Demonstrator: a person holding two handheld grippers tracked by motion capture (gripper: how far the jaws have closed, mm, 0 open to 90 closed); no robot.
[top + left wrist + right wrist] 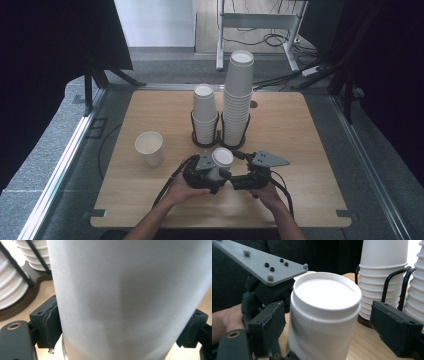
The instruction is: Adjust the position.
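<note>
Left tool (216,176) is clamped on an unmarked white paper cup (220,161); right tool (233,181) stands apart around it.

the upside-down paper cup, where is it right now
In the high view the upside-down cup sits at the table's near-centre, between the left gripper and right gripper, just in front of the two racked cup stacks.

wooden table (300,145) bearing cup holder (220,140), cup (149,148)

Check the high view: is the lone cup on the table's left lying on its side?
No, the lone cup stands upright on the table, its open mouth facing up.
</note>
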